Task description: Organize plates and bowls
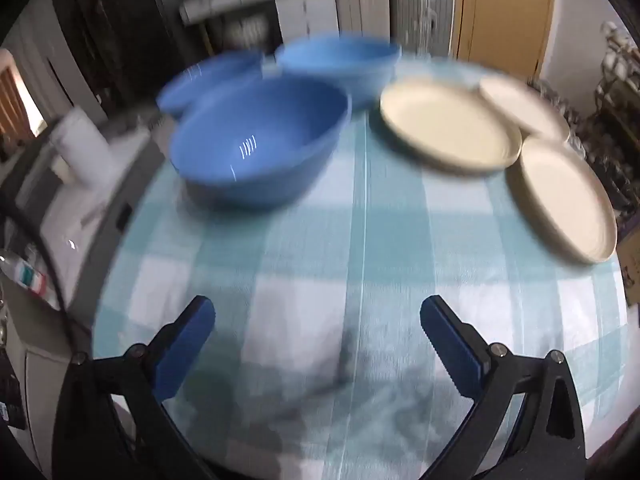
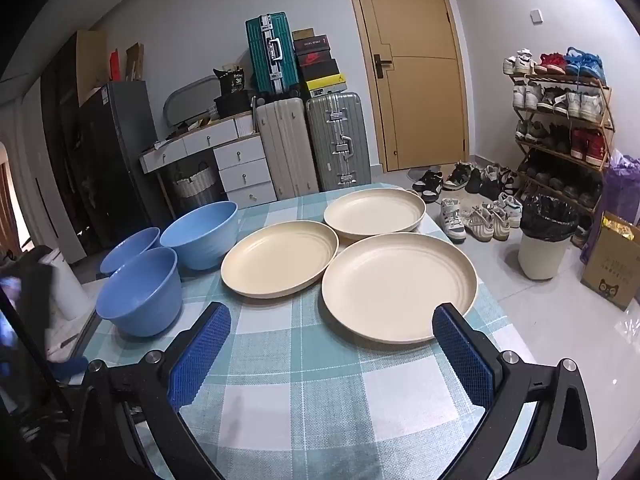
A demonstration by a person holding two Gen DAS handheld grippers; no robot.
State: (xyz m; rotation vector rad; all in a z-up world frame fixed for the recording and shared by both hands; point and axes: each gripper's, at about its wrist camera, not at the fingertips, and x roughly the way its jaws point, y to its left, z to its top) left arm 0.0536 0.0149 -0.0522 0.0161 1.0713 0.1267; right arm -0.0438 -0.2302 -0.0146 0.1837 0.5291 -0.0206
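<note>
Three blue bowls and three cream plates stand on a checked tablecloth [image 2: 304,392]. In the right wrist view the nearest bowl [image 2: 138,292] is at the left, with two more bowls [image 2: 200,234] [image 2: 130,248] behind it. The nearest plate [image 2: 398,286] lies just beyond my right gripper [image 2: 332,320], which is open and empty. Two more plates [image 2: 280,258] [image 2: 374,210] lie further back. The left wrist view is blurred: my left gripper [image 1: 318,312] is open and empty above the cloth, with a bowl [image 1: 260,142] ahead to the left and plates [image 1: 448,126] [image 1: 564,200] to the right.
The table's left edge [image 2: 90,336] drops off beside the bowls, with white objects below it. Past the far edge stand suitcases [image 2: 312,140], a drawer unit [image 2: 240,168] and a door [image 2: 412,64]. At the right are a shoe rack [image 2: 560,128], a bin [image 2: 544,236] and a cardboard box [image 2: 612,268].
</note>
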